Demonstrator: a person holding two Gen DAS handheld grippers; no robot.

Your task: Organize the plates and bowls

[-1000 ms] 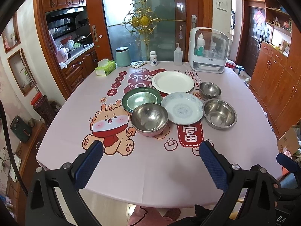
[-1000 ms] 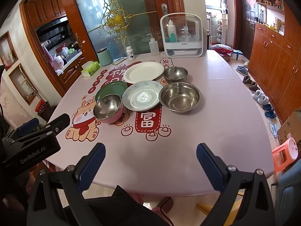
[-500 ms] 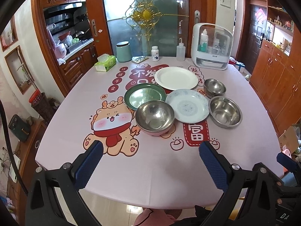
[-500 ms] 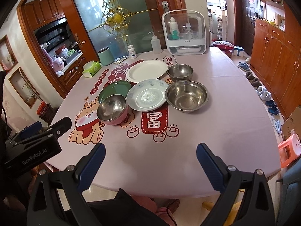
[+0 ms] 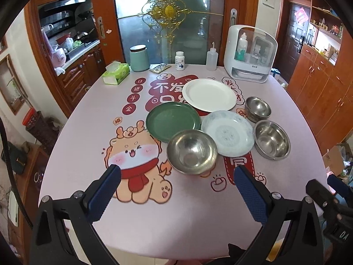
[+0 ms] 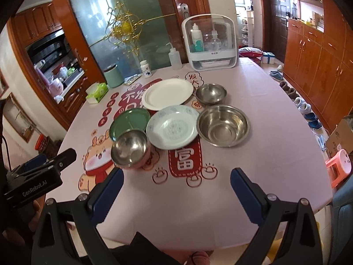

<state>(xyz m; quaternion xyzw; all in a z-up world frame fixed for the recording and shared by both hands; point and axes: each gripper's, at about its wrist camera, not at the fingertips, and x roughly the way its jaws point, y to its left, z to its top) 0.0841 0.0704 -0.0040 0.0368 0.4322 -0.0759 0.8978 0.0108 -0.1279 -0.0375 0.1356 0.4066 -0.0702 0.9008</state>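
- Left wrist view: my left gripper (image 5: pixel 176 190) was wide open, held nothing, and hovered over the near edge of the table (image 5: pixel 72 132).
- Dishes sat mid-table in a cluster: pink-bottomed steel bowl (image 5: pixel 192 151) nearest, green plate (image 5: pixel 173 121) just behind it to the left, patterned plate (image 5: pixel 227 135) to its right.
- White plate (image 5: pixel 209 95) was farthest; its near rim looked to overlap the green plate, though I couldn't be sure they touched.
- Small steel bowl (image 5: pixel 257 108) was far right, wide steel bowl (image 5: pixel 271 139) near right, beside the patterned plate.
- Right wrist view: my right gripper (image 6: pixel 176 190) was also fully spread and empty, over the near table edge.
- Same layout from this side: wide steel bowl (image 6: pixel 224 125) right of centre, small steel bowl (image 6: pixel 211 93) behind it, patterned plate (image 6: pixel 173 127) in the middle, white plate (image 6: pixel 167 93) far, green plate (image 6: pixel 129 122) left, with the pink-bottomed steel bowl (image 6: pixel 130 149) in front and covering its near rim.
- My left gripper's body (image 6: pixel 37 180) showed at the left edge.
- Handling, my guess: steel bowls light, stiff, slick, so pinch the rim wall with one finger inside and one outside.
- Plates looked ceramic, heavier and chippable, lying flat. I'd take an edge at the rim and lift low, setting down softly when stacking.
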